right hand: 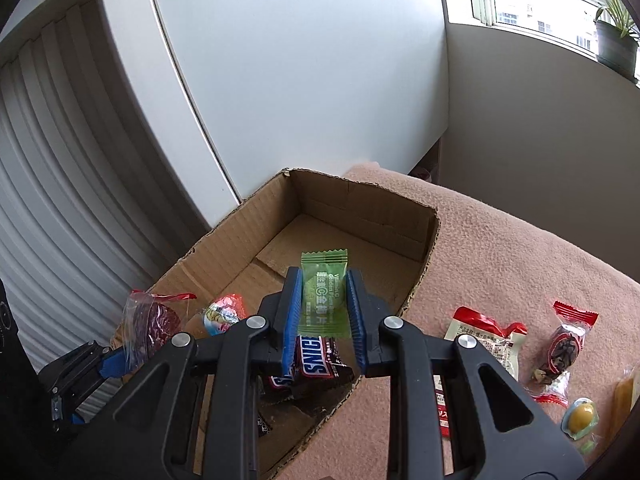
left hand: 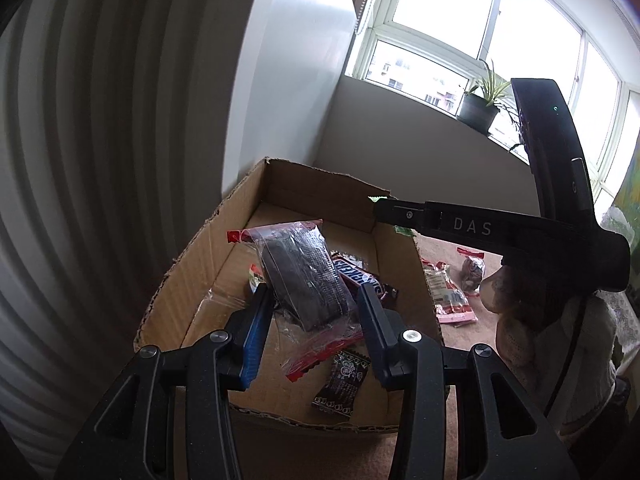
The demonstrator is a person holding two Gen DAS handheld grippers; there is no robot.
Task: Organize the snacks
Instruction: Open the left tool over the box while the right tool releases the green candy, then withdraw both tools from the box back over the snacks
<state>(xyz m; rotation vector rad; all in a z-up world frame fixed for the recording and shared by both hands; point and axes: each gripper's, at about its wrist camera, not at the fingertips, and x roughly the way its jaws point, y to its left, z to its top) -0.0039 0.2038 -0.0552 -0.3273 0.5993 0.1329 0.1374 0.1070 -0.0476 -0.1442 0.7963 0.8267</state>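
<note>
An open cardboard box (left hand: 192,280) (right hand: 248,216) stands on a pink blanket. My left gripper (left hand: 310,300) is shut on a clear, red-edged packet with a dark snack (left hand: 308,276), held over the box; the packet also shows in the right wrist view (right hand: 152,324). My right gripper (right hand: 322,300) is shut on a green candy packet (right hand: 323,292), held over the box's right part. Snickers bars (left hand: 356,276) (right hand: 316,360), a small dark candy (left hand: 340,384) and a round colourful sweet (right hand: 224,314) lie in the box.
On the blanket (right hand: 520,248) right of the box lie a white-and-red packet (right hand: 484,340) (left hand: 446,292), a clear dark-filled packet (right hand: 564,344) (left hand: 472,272), a yellow candy (right hand: 580,420) and an orange piece (right hand: 624,396). White wall behind, radiator left, potted plant (left hand: 480,108) on the windowsill.
</note>
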